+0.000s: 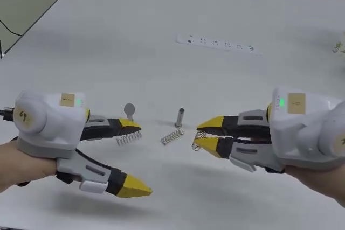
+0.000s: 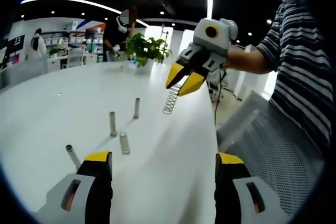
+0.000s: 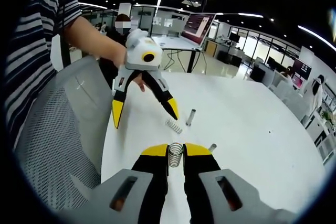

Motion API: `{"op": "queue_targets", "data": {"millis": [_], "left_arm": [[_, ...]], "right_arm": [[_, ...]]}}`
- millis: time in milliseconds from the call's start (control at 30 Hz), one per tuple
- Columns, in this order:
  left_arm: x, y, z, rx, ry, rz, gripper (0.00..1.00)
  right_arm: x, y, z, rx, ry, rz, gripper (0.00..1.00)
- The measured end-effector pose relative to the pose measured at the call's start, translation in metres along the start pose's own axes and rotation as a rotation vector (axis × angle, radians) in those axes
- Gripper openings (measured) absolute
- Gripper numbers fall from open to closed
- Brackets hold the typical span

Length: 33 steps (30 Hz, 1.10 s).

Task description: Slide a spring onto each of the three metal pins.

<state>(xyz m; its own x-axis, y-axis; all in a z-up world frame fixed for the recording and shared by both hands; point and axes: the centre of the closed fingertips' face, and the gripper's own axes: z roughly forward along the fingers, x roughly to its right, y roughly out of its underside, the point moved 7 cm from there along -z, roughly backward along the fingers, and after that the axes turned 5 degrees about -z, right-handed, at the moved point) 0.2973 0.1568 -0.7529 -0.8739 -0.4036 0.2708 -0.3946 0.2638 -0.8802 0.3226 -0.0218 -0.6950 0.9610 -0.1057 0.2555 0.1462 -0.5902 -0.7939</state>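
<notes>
1. Right gripper (image 1: 199, 134): clenched on the held spring (image 1: 200, 140), coil pinched between the yellow tips, lifted off the white table (image 1: 108, 36).
2. Same in the right gripper view: jaws nearly together, held spring (image 3: 176, 154) seen end-on between the tips.
3. From the left gripper view: right gripper (image 2: 181, 82) up above the tabletop, held spring (image 2: 170, 100) hanging down from its tips at a slant.
4. Left gripper (image 1: 137, 157): released, jaws spread wide, nothing between them. Upper tip just beside the left spring (image 1: 129, 138), which lies flat on the table. Contact between tip and coil: cannot tell.
5. Middle spring (image 1: 171, 137): lying on the table just in front of the centre pin (image 1: 180, 117), near the right gripper's tips.
6. Centre pin upright and bare. Left pin (image 1: 129, 110) beyond the left spring, also bare.
7. Left gripper view: three pins standing in a loose row, left pin (image 2: 71, 153) nearest, centre pin (image 2: 112, 123) next, right pin (image 2: 136, 107) farthest. All bare. Middle spring (image 2: 124, 142) just beside the centre pin.
8. Right gripper view: right pin (image 3: 212, 147) just past the jaw tips, centre pin (image 3: 190, 117) farther on, middle spring (image 3: 173, 126) beside it, left gripper (image 3: 145, 115) open behind.
9. Power strip (image 1: 221, 43) on the far side of the table, well apart from the work.
</notes>
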Motion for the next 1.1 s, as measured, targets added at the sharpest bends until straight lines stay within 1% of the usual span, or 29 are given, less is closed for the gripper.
{"op": "queue_targets", "data": {"millis": [133, 167, 200, 233, 267, 300, 433, 500, 667, 900, 1100], "left_arm": [[-0.004, -0.001, -0.008, 0.022, -0.019, -0.018, 0.86], [-0.004, -0.001, -0.009, 0.023, -0.023, -0.019, 0.88], [-0.005, 0.0, -0.012, 0.013, -0.031, -0.022, 0.91], [-0.006, 0.0, -0.014, 0.012, -0.037, -0.025, 0.94], [-0.007, 0.0, -0.017, 0.017, -0.045, -0.03, 0.97], [-0.007, 0.0, -0.019, 0.02, -0.048, -0.033, 0.98], [-0.012, 0.002, -0.027, 0.03, -0.076, -0.047, 0.98], [-0.013, 0.002, -0.03, 0.039, -0.083, -0.053, 0.98], [-0.015, 0.003, -0.035, 0.046, -0.103, -0.058, 0.98], [-0.017, 0.003, -0.039, 0.062, -0.12, -0.069, 0.98], [-0.019, 0.004, -0.043, 0.065, -0.134, -0.069, 0.98]], "right_arm": [[0.001, 0.003, -0.001, -0.006, 0.009, 0.003, 0.07], [0.002, 0.004, -0.002, -0.008, 0.01, 0.003, 0.07], [0.002, 0.005, -0.002, -0.009, 0.015, 0.005, 0.07], [0.003, 0.006, -0.003, -0.009, 0.018, 0.009, 0.07], [0.003, 0.006, -0.003, -0.008, 0.021, 0.012, 0.07], [0.004, 0.007, -0.004, -0.01, 0.023, 0.014, 0.07], [0.006, 0.01, -0.005, -0.012, 0.033, 0.019, 0.07], [0.006, 0.011, -0.005, -0.014, 0.038, 0.019, 0.07], [0.012, 0.016, -0.009, -0.022, 0.054, 0.033, 0.07], [0.029, 0.027, -0.017, -0.042, 0.096, 0.069, 0.07], [0.046, 0.036, -0.023, -0.068, 0.129, 0.072, 0.07]]}}
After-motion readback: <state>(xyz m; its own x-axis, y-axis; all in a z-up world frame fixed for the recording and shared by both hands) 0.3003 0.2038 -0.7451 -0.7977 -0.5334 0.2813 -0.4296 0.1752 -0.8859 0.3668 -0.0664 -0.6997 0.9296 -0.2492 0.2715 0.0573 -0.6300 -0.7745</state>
